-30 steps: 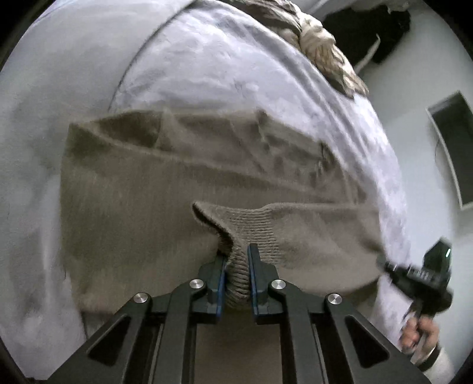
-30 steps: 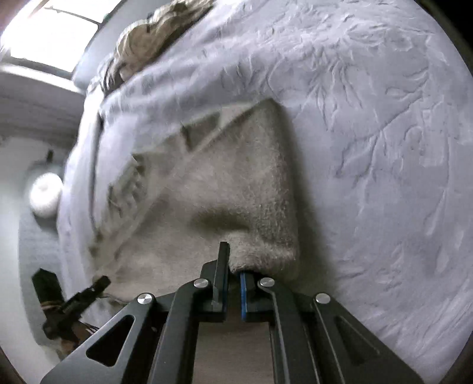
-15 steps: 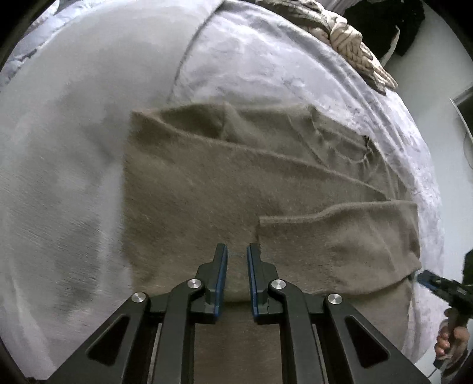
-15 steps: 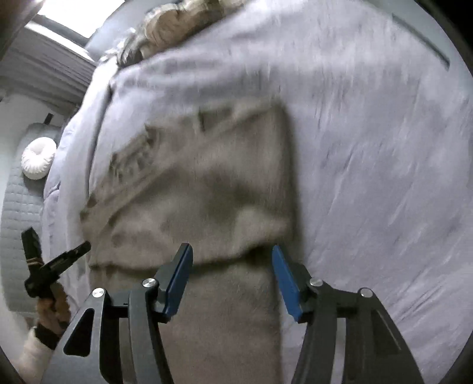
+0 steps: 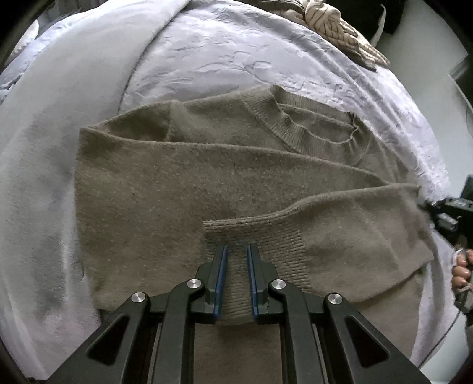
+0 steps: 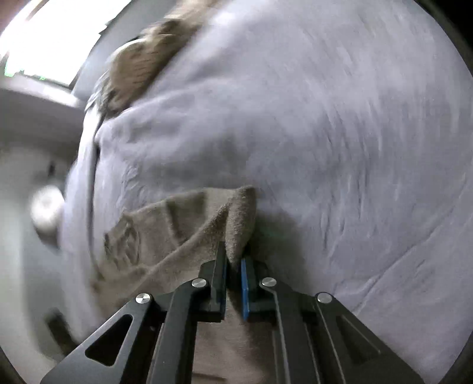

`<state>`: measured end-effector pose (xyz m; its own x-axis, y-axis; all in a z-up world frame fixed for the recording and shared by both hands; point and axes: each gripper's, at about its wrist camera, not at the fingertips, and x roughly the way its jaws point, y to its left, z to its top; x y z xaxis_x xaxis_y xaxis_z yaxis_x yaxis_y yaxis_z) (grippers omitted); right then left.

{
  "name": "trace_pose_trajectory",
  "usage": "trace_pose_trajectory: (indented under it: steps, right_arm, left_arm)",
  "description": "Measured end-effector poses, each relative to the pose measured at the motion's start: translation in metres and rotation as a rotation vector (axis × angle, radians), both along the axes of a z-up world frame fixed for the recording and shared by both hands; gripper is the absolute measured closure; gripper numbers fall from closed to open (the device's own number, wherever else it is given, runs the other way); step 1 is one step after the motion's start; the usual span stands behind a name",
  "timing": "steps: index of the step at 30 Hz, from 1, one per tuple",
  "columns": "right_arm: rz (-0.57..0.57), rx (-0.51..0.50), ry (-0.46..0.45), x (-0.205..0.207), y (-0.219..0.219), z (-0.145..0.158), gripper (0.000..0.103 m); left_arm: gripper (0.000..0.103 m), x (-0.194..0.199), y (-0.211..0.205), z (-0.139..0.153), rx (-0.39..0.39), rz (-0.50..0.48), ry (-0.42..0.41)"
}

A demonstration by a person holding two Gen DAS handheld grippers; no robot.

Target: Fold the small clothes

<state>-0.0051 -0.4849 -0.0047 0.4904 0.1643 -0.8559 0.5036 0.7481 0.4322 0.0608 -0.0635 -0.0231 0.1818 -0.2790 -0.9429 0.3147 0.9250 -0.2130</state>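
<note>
Lavender bedspread [image 5: 236, 59] holds taupe sweater [image 5: 177, 183], sleeves folded.

A taupe knit sweater [image 5: 183, 189] lies flat on the bed, both sleeves folded across its front.

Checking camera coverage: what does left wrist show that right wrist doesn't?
Left wrist only: the sweater's ribbed neckline, a sleeve folded across the body with its ribbed cuff under the left gripper, whose jaws stand slightly apart and hold nothing, and the person's hand at the right edge.

Right wrist only: the right gripper shut on a bunched sweater edge, plus a bright window; the view is motion-blurred.

Both: the brown sweater lying on the lavender bedspread and a tan knit item at the far end.
</note>
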Motion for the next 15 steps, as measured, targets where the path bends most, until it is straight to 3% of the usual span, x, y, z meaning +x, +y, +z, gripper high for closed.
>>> trace_pose_trajectory:
  steps: [3, 6, 10, 15]
  right_arm:
    - [0.025, -0.096, 0.093, 0.005, 0.0, -0.016, 0.095]
    - [-0.015, -0.074, 0.097, 0.0, -0.004, -0.03, 0.095]
    - [-0.061, -0.109, 0.12, -0.011, 0.003, -0.016, 0.089]
    - [-0.028, -0.144, 0.095, -0.037, 0.027, 0.012, 0.089]
  left_arm:
    - [0.088, 0.003, -0.002, -0.004, 0.013, -0.006, -0.014]
    - [0.088, 0.007, -0.007, -0.01, 0.024, -0.01, -0.036]
    - [0.088, 0.01, -0.01, -0.007, 0.058, -0.028, -0.064]
    - [0.088, 0.01, -0.001, 0.001, 0.134, -0.018, -0.089]
